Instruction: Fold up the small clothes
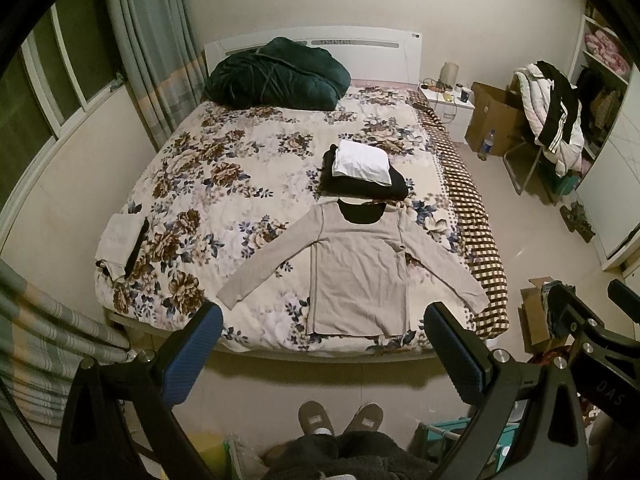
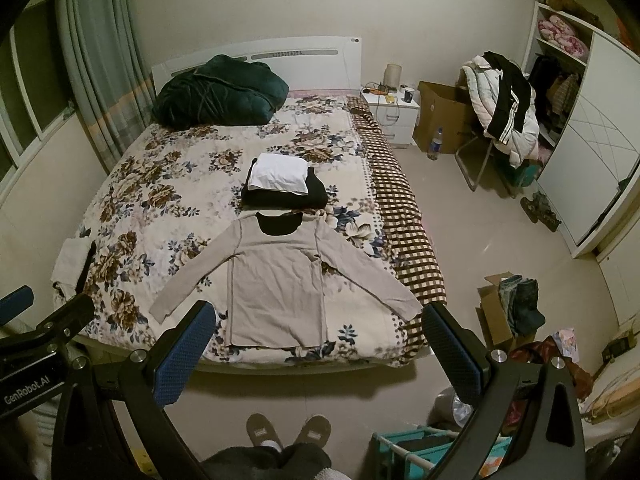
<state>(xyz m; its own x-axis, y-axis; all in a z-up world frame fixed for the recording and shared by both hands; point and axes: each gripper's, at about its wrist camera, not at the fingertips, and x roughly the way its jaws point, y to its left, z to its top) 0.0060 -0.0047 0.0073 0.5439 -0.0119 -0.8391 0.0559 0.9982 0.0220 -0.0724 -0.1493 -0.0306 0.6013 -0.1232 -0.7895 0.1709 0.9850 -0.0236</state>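
A beige long-sleeved top (image 1: 360, 272) lies flat on the flowered bed (image 1: 224, 184), sleeves spread, hem towards the foot edge; it also shows in the right wrist view (image 2: 276, 280). Behind it is a folded stack, a white piece (image 1: 362, 162) on black clothes (image 1: 384, 188). A small folded beige and black pile (image 1: 120, 244) lies at the bed's left edge. My left gripper (image 1: 324, 356) is open and empty, held high above the foot of the bed. My right gripper (image 2: 316, 356) is open and empty beside it.
A dark green quilt (image 1: 276, 74) is heaped at the headboard. A nightstand (image 1: 448, 104), cardboard box (image 1: 492, 116), bottle (image 1: 486, 145) and clothes-laden chair (image 1: 552, 120) stand right of the bed. A box of clothes (image 2: 512, 308) and a teal basket (image 2: 416, 452) are on the floor. My slippered feet (image 1: 340, 420) are below.
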